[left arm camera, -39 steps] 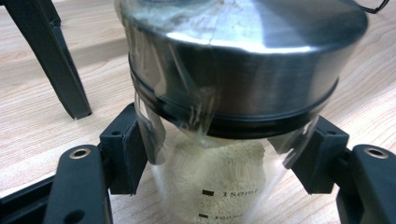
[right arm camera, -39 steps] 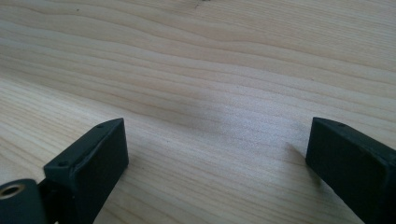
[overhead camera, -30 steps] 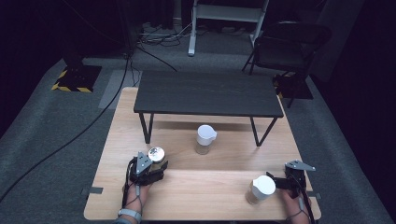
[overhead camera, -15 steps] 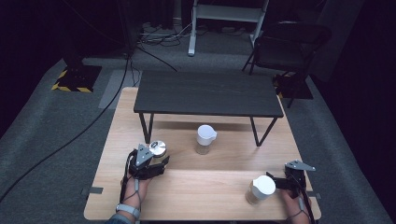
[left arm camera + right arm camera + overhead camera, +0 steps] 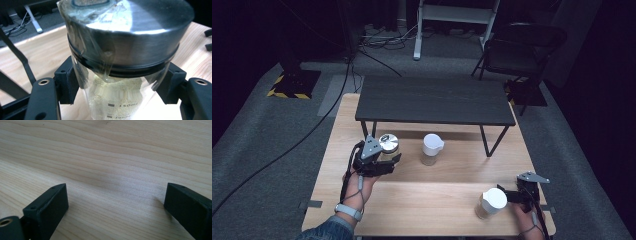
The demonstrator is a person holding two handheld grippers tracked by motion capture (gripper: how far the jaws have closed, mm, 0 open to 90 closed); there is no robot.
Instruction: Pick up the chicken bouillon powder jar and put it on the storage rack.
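1. High view has the left tool point(image 5: 384, 161) out on the left side of the wooden table point(image 5: 437, 200), just short of the dark shelf point(image 5: 434, 100), with a silver-capped jar point(image 5: 388, 145) in its grip.
2. Left gripper view gives the close-up the overhead cannot: both jaws press the jar's clear wall below the steel lid point(image 5: 130, 37), pale grains inside, printed marks reading 150ml and 100ml.
3. Right gripper view looks along jaws spread wide, bare wood grain between them, nothing held.
4. From above, the right tool point(image 5: 512, 195) rests at the table's near right corner, just beside a white-lidded jar point(image 5: 490, 202); whether they touch, cannot tell.
5. A white cup point(image 5: 431, 148) stands mid-table, near the front edge of the shelf, right of the held jar.
6. Against a second ago: the left tool and its jar have travelled forward and a little right, closer to the shelf and cup. The right tool, the white-lidded jar and the cup sit where they were.
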